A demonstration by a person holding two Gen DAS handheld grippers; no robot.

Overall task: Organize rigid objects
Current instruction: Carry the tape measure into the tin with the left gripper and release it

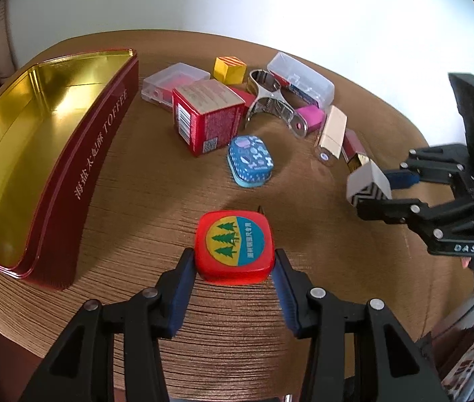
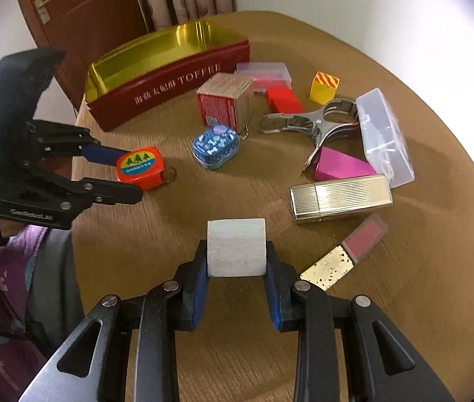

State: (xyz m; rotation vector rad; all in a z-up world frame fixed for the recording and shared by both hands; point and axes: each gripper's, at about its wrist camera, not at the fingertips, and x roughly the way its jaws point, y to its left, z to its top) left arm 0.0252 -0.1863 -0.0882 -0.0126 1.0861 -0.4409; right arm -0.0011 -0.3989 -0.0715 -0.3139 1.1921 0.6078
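Left tongs [image 1: 235, 261] are clamped on the red tape measure [image 1: 234, 247] at the near counter [image 1: 170, 201] edge; the open toffee tin [image 1: 36, 127], its long axis running near to far, lies just left. Right tongs [image 2: 237, 261] grip a white block [image 2: 236, 247], farther from the tin.

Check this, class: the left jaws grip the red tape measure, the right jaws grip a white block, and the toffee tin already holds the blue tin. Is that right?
One slip: the toffee tin is empty. The blue tin sits on the table in front of it, as the right wrist view shows. The left gripper does hold the red tape measure, and the right gripper the white block.
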